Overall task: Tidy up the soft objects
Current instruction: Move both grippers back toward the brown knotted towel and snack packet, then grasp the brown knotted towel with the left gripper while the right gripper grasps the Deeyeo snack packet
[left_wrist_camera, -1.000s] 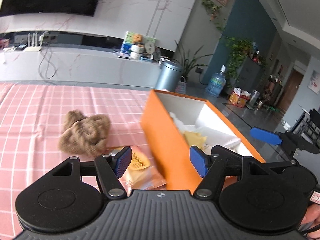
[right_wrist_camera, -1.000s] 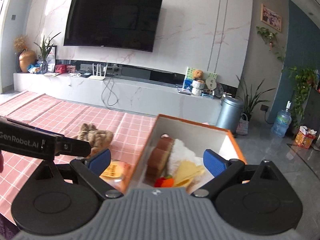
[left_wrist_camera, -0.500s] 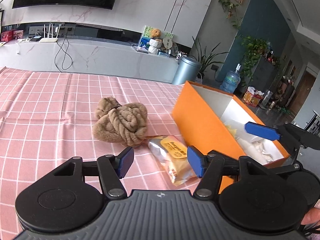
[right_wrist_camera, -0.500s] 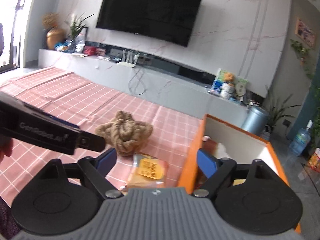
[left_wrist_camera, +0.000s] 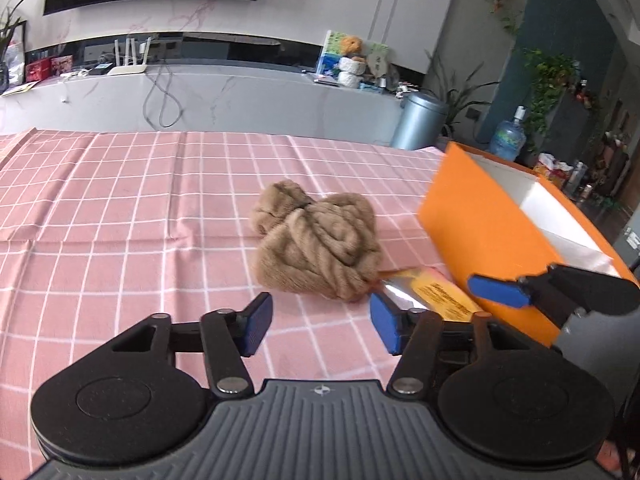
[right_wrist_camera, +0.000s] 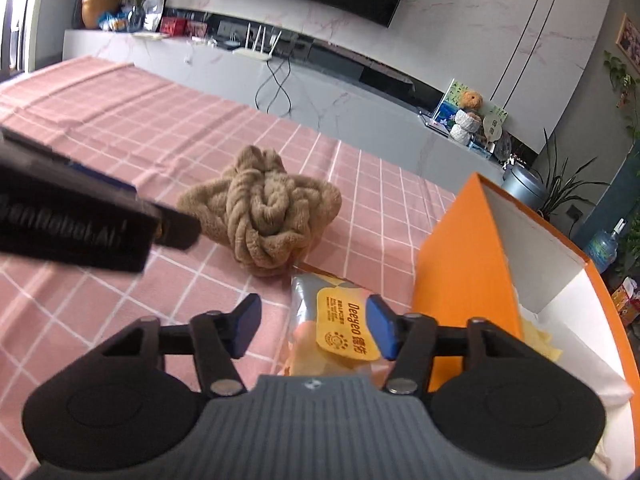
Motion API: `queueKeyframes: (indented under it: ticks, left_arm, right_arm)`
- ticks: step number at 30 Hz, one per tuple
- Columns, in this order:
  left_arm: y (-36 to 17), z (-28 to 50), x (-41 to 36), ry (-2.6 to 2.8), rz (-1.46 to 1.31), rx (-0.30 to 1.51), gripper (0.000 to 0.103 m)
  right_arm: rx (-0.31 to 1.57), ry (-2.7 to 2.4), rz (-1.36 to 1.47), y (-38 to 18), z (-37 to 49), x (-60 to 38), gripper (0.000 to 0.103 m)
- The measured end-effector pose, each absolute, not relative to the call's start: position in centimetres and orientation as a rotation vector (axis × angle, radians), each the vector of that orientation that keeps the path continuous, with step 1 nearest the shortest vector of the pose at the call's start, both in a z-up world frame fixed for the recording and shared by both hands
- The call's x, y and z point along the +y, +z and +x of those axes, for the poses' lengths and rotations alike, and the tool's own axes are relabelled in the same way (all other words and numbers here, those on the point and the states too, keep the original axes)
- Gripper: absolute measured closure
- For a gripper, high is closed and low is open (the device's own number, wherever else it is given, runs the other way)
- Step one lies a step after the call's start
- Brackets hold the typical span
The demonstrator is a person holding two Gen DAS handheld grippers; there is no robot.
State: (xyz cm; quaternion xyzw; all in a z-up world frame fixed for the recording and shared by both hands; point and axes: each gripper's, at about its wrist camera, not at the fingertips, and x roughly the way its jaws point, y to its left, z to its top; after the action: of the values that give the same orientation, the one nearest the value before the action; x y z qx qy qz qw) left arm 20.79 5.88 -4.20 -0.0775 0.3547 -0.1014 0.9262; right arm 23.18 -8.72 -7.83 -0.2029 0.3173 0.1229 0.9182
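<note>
A knotted brown towel point(left_wrist_camera: 318, 240) point(right_wrist_camera: 264, 216) lies on the pink checked tablecloth point(left_wrist_camera: 120, 208). Beside it, against the orange box point(left_wrist_camera: 488, 240) point(right_wrist_camera: 464, 272), lies a yellow snack packet point(left_wrist_camera: 436, 292) point(right_wrist_camera: 340, 320). My left gripper point(left_wrist_camera: 320, 328) hovers just short of the towel, its jaws closing with nothing between them. My right gripper point(right_wrist_camera: 312, 326) hangs low over the packet, jaws closing; the packet shows between the blue pads, which do not press it. Each gripper shows in the other's view: the right one's finger point(left_wrist_camera: 560, 288), the left one's black body point(right_wrist_camera: 80, 224).
The orange box has a white inside holding pale paper and something yellow point(right_wrist_camera: 540, 340). Behind the table runs a grey TV bench point(left_wrist_camera: 200, 96) with a router and cables. A grey bin point(left_wrist_camera: 420, 120) and plants stand at the back right.
Both grippers swung left from the box and sank toward the table. The towel and packet now lie right ahead of them. Both pairs of jaws narrowed.
</note>
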Motion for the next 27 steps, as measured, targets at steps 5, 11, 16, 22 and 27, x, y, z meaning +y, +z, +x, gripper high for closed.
queueKeyframes:
  ticks: [5,11,16,22,27]
  left_arm:
    - [-5.2,23.2,7.0,-0.169,-0.195,0.743,0.044]
    - [-6.6,25.8,7.4,-0.177,-0.213,0.766,0.056]
    - [-7.3,26.3,7.6,-0.168,-0.247,0.786,0.093]
    - [-6.8,24.7,7.1,-0.146,-0.193,0.779,0.1]
    - [-5.5,22.0,7.2,-0.135,-0.184,0.767,0.101]
  right_arm:
    - [0.671,0.232,-0.417,-8.8,25.1,-8.6,0.051]
    - [0.699,0.221,-0.4,-9.9,26.1,-8.8,0.056]
    - [0.682,0.228,-0.408,-10.2,26.0,-8.7,0.071]
    - [0.645,0.248,-0.44,-10.2,25.2,-8.2,0.095]
    - [0.636,0.276,-0.421,-9.5,24.2,-8.2,0.103]
